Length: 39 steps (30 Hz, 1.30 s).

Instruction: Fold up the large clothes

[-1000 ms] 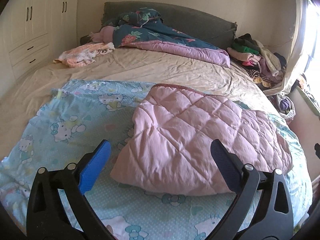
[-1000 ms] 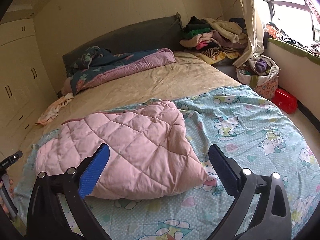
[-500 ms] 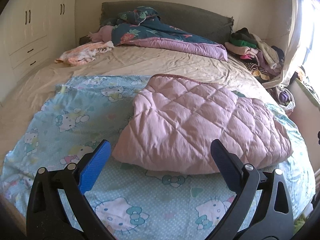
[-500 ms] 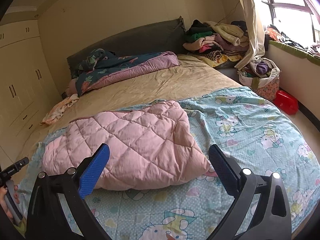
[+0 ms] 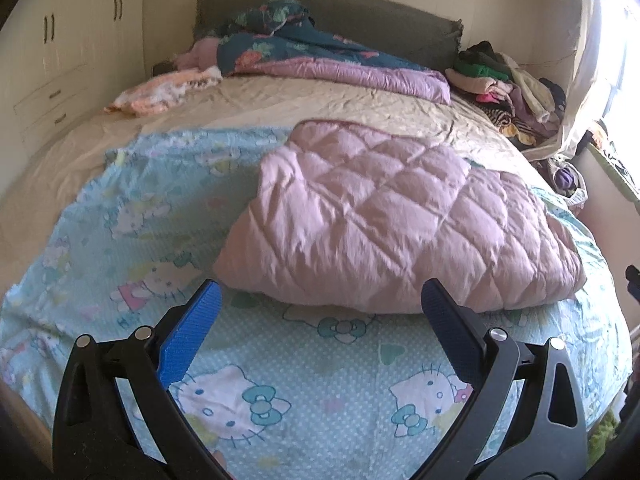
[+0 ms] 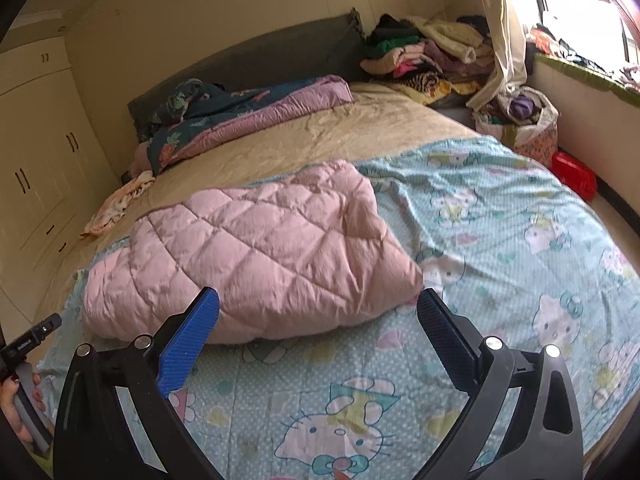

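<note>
Pink quilted fabric (image 5: 392, 220) lies mid-frame, part-folded on the bed (image 5: 340, 104); our left claw (image 5: 318, 306) and right claw (image 6: 318, 312) hang spread and empty, so next we likely pinch its near edge.

quilt (image 5: 384, 216): pink, diamond-stitched | sheet (image 5: 304, 392): light blue, cartoon cats | bedspread (image 5: 320, 104): beige

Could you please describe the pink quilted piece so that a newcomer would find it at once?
On the bed, over the cartoon-cat sheet, lies the pink quilt. Unlike the floral duvet by the headboard, it is plain with diamond stitching.
</note>
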{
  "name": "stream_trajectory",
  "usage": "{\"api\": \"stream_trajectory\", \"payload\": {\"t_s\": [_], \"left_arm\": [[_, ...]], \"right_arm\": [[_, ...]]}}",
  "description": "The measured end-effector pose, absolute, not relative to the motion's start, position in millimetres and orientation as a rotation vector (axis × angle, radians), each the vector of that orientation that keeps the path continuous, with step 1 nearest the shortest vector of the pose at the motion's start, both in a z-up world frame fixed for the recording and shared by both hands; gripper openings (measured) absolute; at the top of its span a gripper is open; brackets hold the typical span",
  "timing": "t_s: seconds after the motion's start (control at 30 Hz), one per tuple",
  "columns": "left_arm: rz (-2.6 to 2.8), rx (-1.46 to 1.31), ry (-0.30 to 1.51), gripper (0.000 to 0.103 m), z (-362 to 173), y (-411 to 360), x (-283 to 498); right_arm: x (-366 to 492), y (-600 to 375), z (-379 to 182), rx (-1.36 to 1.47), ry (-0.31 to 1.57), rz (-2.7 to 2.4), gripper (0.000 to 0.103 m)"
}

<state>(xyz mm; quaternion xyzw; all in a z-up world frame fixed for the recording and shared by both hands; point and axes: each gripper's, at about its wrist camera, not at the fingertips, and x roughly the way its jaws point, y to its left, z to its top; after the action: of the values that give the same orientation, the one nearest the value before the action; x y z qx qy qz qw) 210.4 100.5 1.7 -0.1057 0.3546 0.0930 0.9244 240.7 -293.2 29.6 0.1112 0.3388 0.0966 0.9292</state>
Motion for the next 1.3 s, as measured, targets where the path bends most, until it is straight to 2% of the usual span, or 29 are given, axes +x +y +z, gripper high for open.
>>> {"api": "stream_trajectory", "payload": {"t_s": [0.33,0.57,0.8,1.3], "left_arm": [[0.165,-0.378,0.814,0.093,-36.6,116.2,236.7],[0.130,-0.645,0.839,0.093,-60.5,139.0,262.4],[0.162,-0.777,0.860,0.093,-80.9,154.5,286.3],[0.148,-0.836,0.844,0.095,-106.8,164.5,303.1]], "right_arm": [[266.1,-297.2,-4.4,0.340,0.794,0.167,0.099],[283.9,-294.9,-19.1,0.341,0.825,0.143,0.099],[307.5,-296.4,-37.7,0.397,0.867,0.122,0.099],[351.2,-299.9,-78.6,0.549,0.916,0.120,0.099]]}}
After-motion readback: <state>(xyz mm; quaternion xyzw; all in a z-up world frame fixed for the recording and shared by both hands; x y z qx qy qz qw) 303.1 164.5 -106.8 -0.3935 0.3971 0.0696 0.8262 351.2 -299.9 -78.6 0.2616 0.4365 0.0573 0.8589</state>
